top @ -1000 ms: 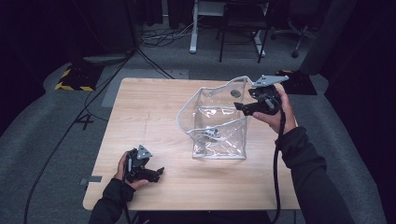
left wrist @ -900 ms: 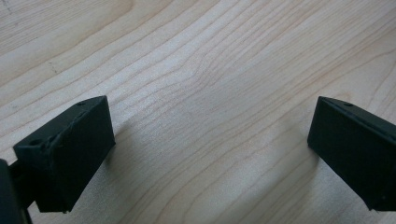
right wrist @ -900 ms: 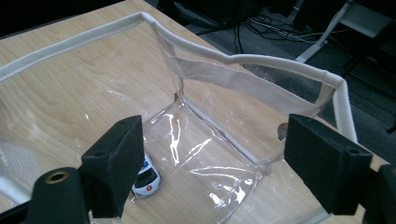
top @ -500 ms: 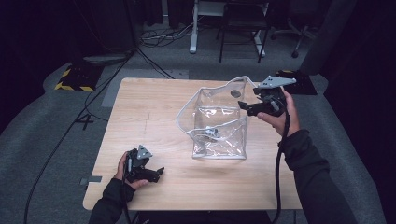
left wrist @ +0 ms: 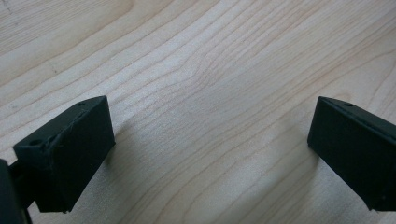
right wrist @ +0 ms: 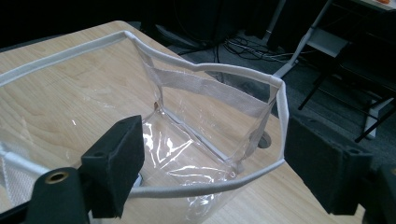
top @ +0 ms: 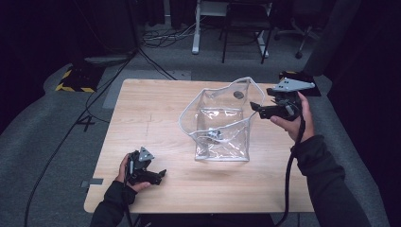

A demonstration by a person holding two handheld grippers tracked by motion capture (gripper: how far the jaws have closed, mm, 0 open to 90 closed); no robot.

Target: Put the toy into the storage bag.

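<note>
Right gripper (top: 256, 109) farther from half-seen bag (top: 222, 123)

Dark long sleeves; each black tool (top: 161, 174) carries a grey three-cornered plate and black cable

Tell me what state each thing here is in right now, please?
Clear bag: standing upright on the table, mouth open, a small metal piece lying inside.
Right gripper: jaws open, at the bag's white rim, gripping nothing.
Left gripper: jaws open, low over bare wood.
Table: light wood.
</note>
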